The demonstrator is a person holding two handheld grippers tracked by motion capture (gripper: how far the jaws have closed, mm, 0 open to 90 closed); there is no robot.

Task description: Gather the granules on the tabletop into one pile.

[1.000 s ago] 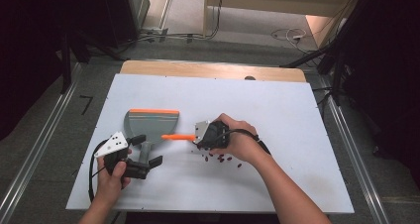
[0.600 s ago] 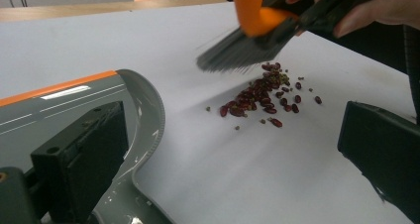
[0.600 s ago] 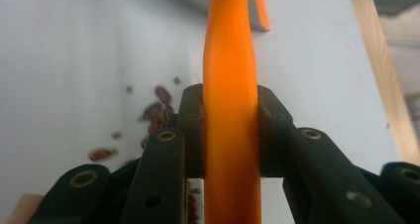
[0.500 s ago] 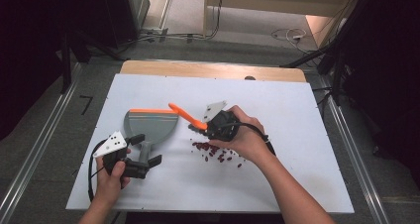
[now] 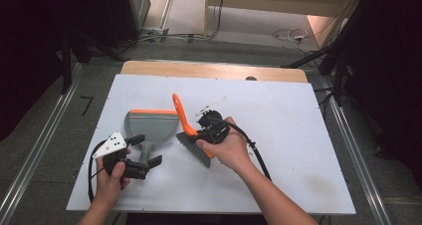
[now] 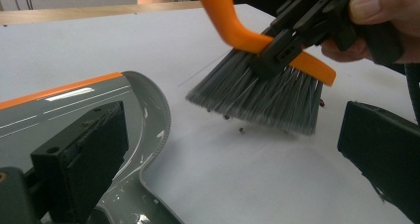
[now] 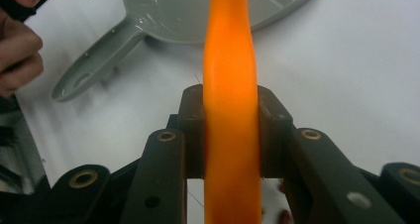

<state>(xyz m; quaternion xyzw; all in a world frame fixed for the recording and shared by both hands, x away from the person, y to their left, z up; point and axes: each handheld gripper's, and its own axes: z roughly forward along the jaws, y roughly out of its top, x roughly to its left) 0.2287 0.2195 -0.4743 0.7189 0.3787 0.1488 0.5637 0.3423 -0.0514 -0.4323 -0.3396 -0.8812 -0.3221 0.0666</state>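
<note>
Orange-handled brush [image 5: 191, 130] sits clamped in the right hand-held gripper [image 5: 206, 130], bristles just above the small crumbs [image 6: 241, 130] beside the grey dustpan [image 5: 151, 127]. Sweeping well probably means short, low strokes toward the pan's open lip. The left hand-held gripper [image 5: 144, 155] has its jaws open around the pan's handle. White table [image 5: 278, 110] lies free to the right; its near edge is close.

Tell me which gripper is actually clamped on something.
The right gripper: its jaws pinch the brush by its orange handle. The left gripper stands open, jaws either side of the dustpan handle.
</note>
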